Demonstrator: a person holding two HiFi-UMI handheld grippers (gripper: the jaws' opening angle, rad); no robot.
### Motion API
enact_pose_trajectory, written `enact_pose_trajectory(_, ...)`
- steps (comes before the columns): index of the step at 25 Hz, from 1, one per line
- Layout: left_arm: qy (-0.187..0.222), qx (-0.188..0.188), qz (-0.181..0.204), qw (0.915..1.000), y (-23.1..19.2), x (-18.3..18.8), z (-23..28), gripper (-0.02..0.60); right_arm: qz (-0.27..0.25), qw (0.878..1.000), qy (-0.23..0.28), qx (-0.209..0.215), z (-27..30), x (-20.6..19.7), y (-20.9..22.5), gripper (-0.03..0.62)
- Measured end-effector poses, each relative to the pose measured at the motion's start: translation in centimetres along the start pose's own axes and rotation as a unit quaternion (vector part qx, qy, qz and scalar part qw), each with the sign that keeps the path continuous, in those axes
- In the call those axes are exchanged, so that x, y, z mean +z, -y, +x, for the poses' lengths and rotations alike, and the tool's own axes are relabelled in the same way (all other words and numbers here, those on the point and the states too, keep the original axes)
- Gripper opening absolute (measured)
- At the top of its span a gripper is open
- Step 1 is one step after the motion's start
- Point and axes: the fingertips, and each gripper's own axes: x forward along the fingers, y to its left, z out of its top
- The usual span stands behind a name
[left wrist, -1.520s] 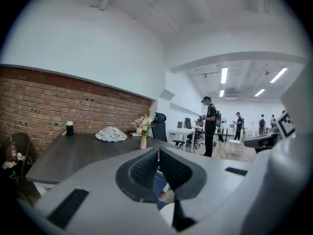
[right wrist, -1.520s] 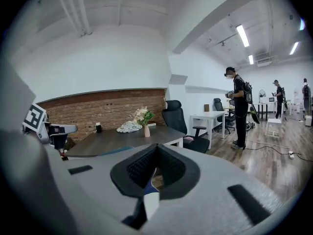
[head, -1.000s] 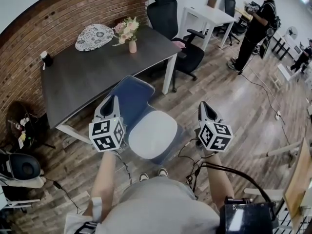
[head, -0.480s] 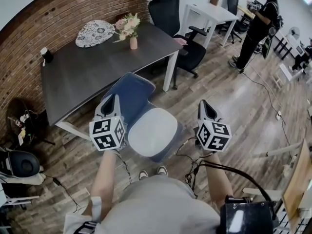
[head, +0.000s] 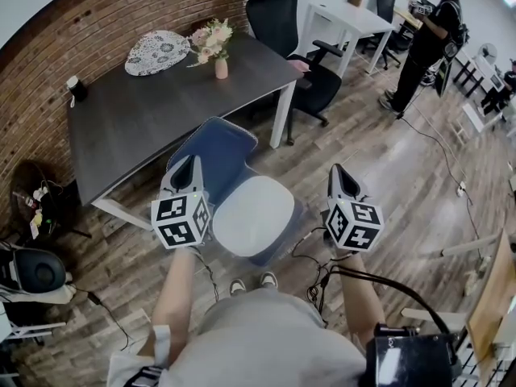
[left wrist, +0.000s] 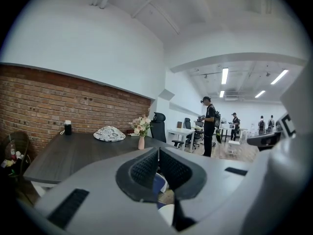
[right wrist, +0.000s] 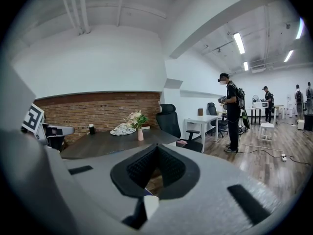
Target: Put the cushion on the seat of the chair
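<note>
A round, white, patterned cushion [head: 157, 52] lies on the far left corner of the dark table [head: 153, 119]; it also shows small in the left gripper view [left wrist: 109, 133] and the right gripper view [right wrist: 122, 129]. The chair, with a blue back [head: 214, 158] and a pale seat [head: 254, 215], stands in front of me, tucked against the table's near edge. My left gripper [head: 186, 164] hovers over the chair's left side, shut and empty [left wrist: 157, 153]. My right gripper [head: 337, 172] hangs to the right of the seat, also shut and empty [right wrist: 156, 152].
A pink vase of flowers [head: 218, 55] and a small dark cup [head: 76, 93] stand on the table. A black office chair [head: 282, 31] and a white desk [head: 347, 22] lie beyond. A person [head: 427, 39] stands far right. Cables [head: 310, 252] trail on the wooden floor.
</note>
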Motion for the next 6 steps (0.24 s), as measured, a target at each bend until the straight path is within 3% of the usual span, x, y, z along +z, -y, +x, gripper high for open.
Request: enact_pose_trajectory(6,-0.001,-0.007,0.001,1.0,0.68,-0.41,0.19,0.011,0.005,1.0,-0.003,0.001,-0.02,-0.5,0.07,0.002)
